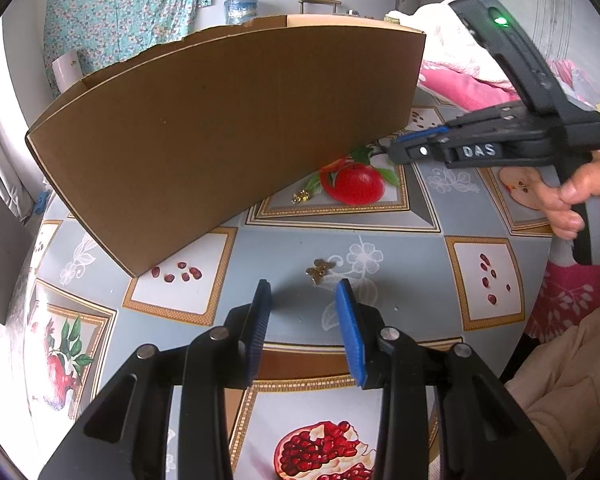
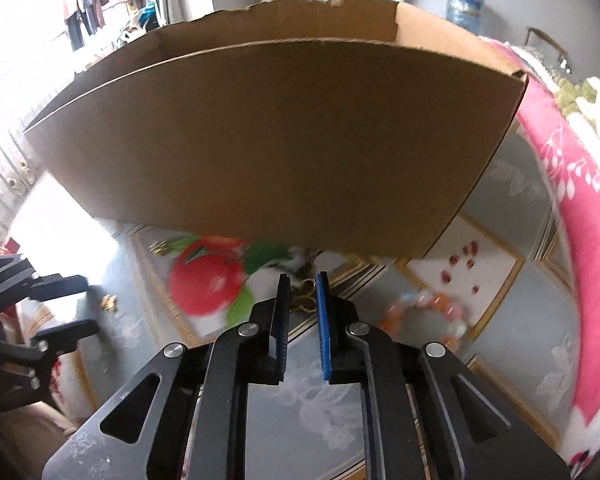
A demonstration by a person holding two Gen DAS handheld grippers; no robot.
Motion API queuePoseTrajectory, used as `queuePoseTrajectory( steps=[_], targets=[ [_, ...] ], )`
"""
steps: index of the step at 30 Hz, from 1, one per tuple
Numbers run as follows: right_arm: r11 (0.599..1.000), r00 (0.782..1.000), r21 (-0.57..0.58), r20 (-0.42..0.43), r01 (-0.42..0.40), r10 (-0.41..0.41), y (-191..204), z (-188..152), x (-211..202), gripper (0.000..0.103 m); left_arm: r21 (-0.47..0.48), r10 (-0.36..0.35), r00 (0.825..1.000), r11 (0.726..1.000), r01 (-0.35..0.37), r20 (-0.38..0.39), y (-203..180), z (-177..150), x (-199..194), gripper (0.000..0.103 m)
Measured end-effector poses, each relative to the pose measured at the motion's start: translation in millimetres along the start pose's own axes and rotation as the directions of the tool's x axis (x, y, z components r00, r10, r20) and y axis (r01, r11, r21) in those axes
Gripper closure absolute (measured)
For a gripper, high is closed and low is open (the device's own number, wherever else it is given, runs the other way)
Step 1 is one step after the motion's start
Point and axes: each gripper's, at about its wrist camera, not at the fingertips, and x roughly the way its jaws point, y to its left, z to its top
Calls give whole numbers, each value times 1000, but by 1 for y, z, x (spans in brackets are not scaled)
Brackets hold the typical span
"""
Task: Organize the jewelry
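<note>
Jewelry was still scattered on the tablecloth (image 1: 400, 216) in front of the cardboard box (image 1: 228, 128); sorting judged early or midway, since the box interior was hidden from both views and its contents could not be checked

Pieces counted outside the box:
- gold flower-shaped piece (image 2: 305, 298) between the fingertips of the right gripper (image 2: 303, 294), just in front of the box's near wall, at about tabletop level. Jaws stood narrow, with the piece filling the gap between the pads. It looked pinched, but the frame was motion-blurred and I could not tell whether it had lifted clear of the cloth
- small gold ornament (image 1: 319, 270) lying flat on the cloth, in front of the box's near corner and just beyond the tips of the left gripper (image 1: 304, 288). That gripper was part open, nothing between its pads, not touching the ornament
- small gold cluster (image 1: 300, 197) touching or just beside the foot of the box wall, next to the printed red pomegranate (image 1: 358, 184)
- beaded bracelet (image 2: 432, 312) in orange and pale beads, blurred, in front of the box towards its right end in the right wrist view

Judgement: at least four pieces remained outside the box. One was in hand and three untouched. Presumably the box was the destination, though no compartments were visible. The ornament at the left gripper looked the easiest next pick; its thin flat form may slip off the pads
</note>
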Motion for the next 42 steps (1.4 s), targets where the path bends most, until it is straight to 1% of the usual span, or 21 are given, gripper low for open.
queuePoseTrajectory(
  steps=[3, 7, 12, 14, 16, 17, 25, 30, 33, 36, 38, 42],
  targets=[
    [999, 999, 18, -16, -49, 50, 7, -9, -6, 93, 1, 1, 1000, 1000, -1, 0, 0, 0, 0, 70],
    [995, 995, 28, -23, -92, 93, 17, -14, -9, 93, 1, 2, 1000, 1000, -2, 2, 0, -1, 0, 70],
    [994, 994, 35, -19, -108, 109, 15, -15, -7, 93, 4, 7, 1000, 1000, -7, 6, -1, 2, 1, 70],
    [993, 994, 40, -18, -111, 112, 25, -11, 1, 93, 9, 11, 1000, 1000, -11, 10, -3, 5, 3, 70],
    [993, 993, 46, -15, -113, 113, 20, -10, 1, 93, 9, 14, 1000, 1000, -14, 9, -5, 7, 6, 70],
    [992, 993, 48, -14, -114, 114, 8, -12, 1, 93, 10, 12, 1000, 1000, -12, 7, -6, 9, 7, 70],
    [991, 993, 54, -7, -119, 120, 16, -17, -1, 93, -6, 24, 1000, 1000, -24, -2, -7, 15, 11, 70],
    [990, 992, 58, -2, -126, 126, 12, -17, -1, 93, -18, 71, 997, 997, -71, -23, -8, 19, 12, 70],
    [989, 991, 62, -1, -132, 132, 10, -16, -3, 93, -14, 89, 996, 996, -89, -2, -9, 21, 3, 70],
    [988, 990, 64, 1, -138, 138, 8, -17, -2, 93, 6, 71, 997, 997, -71, 16, -12, 22, -6, 70],
    [988, 990, 66, 2, -142, 143, 6, -17, -3, 93, 19, 58, 998, 998, -58, 3, -14, 22, -7, 70],
    [987, 989, 68, 5, -149, 149, 4, -17, -5, 93, 28, 18, 1000, 999, -17, -21, -16, 21, -7, 76]
  ],
)
